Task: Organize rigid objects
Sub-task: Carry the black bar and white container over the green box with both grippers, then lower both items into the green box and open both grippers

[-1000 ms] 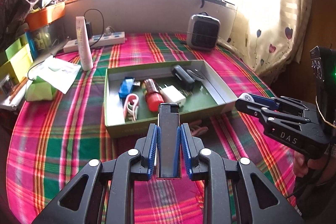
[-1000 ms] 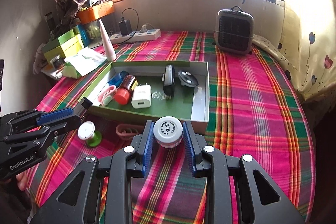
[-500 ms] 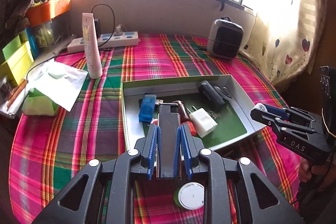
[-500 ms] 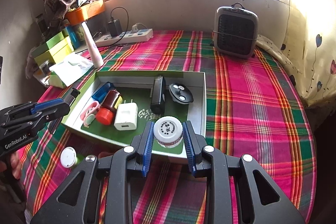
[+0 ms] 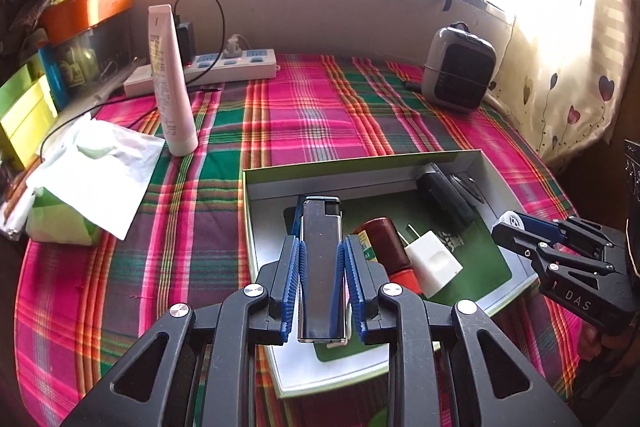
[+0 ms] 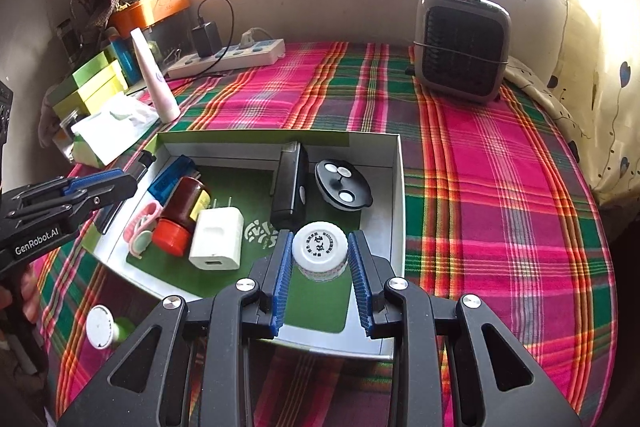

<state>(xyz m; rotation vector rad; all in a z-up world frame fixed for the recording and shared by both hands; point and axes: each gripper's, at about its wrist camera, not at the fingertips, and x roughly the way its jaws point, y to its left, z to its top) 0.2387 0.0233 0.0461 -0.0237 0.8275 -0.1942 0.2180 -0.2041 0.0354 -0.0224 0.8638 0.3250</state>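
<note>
I had a tool in each hand, and both were loaded. My left tool (image 5: 322, 279) was clamped on a silvery lighter (image 5: 321, 259), its blue pads pressing the two long sides. The lighter's long axis ran straight out along the tool's fingers, dark cap end farthest from me. My right tool (image 6: 320, 269) was clamped on a small white-capped jar (image 6: 319, 255), gripped across its round body with the printed cap facing up at the camera.

What mattered was where the shallow box (image 6: 396, 195) lay from each tool. From the left tool, the box sat directly beneath and ahead: the lighter hung over its near-left part, with the red-capped bottle (image 5: 386, 247) and the white charger plug (image 5: 432, 263) just to the right of the fingertips. The bare box floor lay straight below and slightly to the left. From the right tool, the jar hung over the near-right part of the box, above the green liner, with the black case (image 6: 290, 187) and the round black lid (image 6: 343, 185) ahead of it and the charger to the left.

I judged both tools already over the box, so each drop called mainly for a short descent. The lighter, lying lengthwise along my fingers, would probably land pointing away from me beside the bottle. Another white-capped jar (image 6: 103, 325) sat outside the box on the plaid-covered desk (image 6: 500, 187), nearer my left tool.
</note>
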